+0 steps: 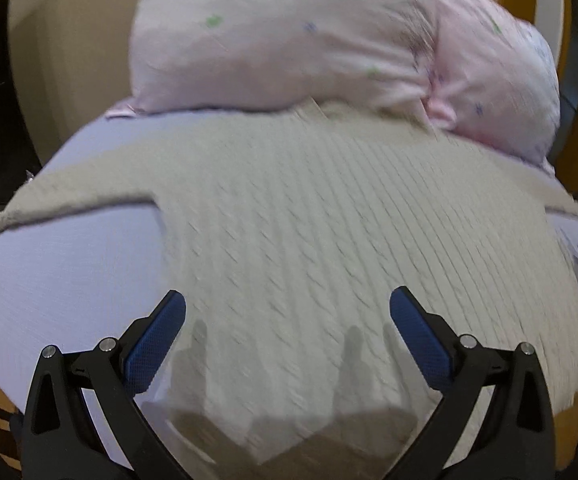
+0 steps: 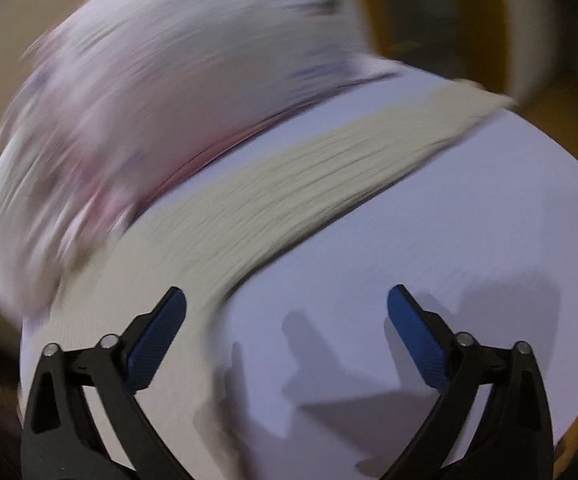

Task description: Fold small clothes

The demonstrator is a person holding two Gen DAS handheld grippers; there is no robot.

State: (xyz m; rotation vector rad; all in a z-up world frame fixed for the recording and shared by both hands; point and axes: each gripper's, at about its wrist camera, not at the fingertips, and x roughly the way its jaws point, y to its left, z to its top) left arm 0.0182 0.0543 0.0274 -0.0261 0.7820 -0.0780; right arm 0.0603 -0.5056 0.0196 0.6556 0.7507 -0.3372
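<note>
My left fingers (image 1: 287, 304) stand apart over the cream knit sweater (image 1: 309, 220), spread flat on the lavender bed sheet (image 1: 69, 280). It looks soft, light, floppy — I would pinch the hem or a sleeve edge. My right fingers (image 2: 287, 304) gape empty beside its sleeve (image 2: 289, 184). Pink bedding (image 1: 289, 40) crowds the far edge — the near sheet offers room.

One cream sweater (image 1: 309, 208), one pink pillow (image 1: 289, 40).

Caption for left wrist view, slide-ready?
Open left gripper above a cream knit sweater spread flat on a lavender sheet, pink pillows behind.
</note>
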